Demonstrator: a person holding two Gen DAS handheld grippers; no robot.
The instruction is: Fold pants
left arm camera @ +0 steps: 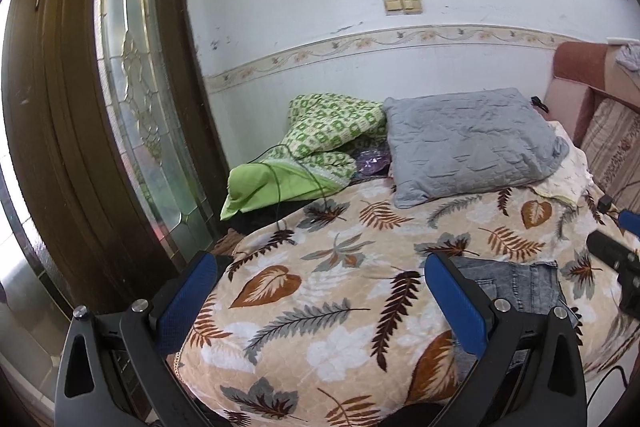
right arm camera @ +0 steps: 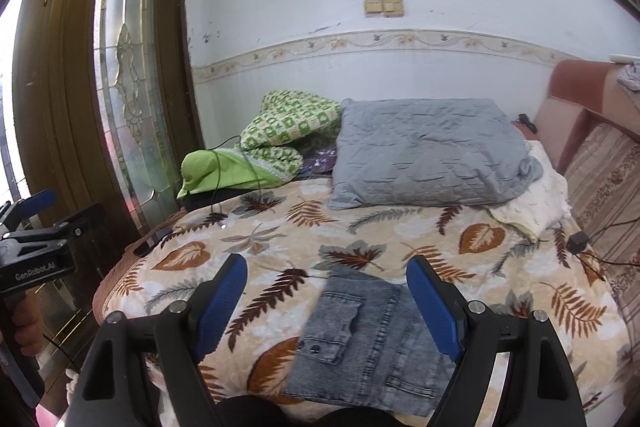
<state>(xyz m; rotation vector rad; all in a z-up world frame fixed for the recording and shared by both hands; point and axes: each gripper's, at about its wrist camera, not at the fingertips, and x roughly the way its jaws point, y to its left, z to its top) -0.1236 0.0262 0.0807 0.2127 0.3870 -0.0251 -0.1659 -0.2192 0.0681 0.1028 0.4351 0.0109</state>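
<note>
Item: pants (right arm camera: 368, 339), grey-blue washed denim, one buttoned flap pocket uppermost. Location: near edge of the bed (right arm camera: 532, 311), lying flat on the leaf-print blanket (right arm camera: 280, 239), already gathered into a compact rectangle, well apart from the grey pillow (right arm camera: 432, 155) and the green quilt (right arm camera: 288, 131) at the wall end.

Right claw (right arm camera: 332, 307): jaws spread wide, nothing between the blue pads, hanging above the pants and not touching them.

Left claw (left arm camera: 320, 303): jaws likewise wide, empty, over bare blanket just left of the pants (left arm camera: 516, 283); only a corner of the denim shows past my right-hand finger in that view.

Step in hand, as I judge it: the folding looks finished or very near it. The bundle sits square, with no loose leg trailing that I can see. The near edge is hidden behind the rig, so I cannot confirm that side.

Next move calls for: either a last half-fold, which would need both claws down on one short edge together, pinching all layers so the stack does not slide, or simply keeping both claws clear.
</note>
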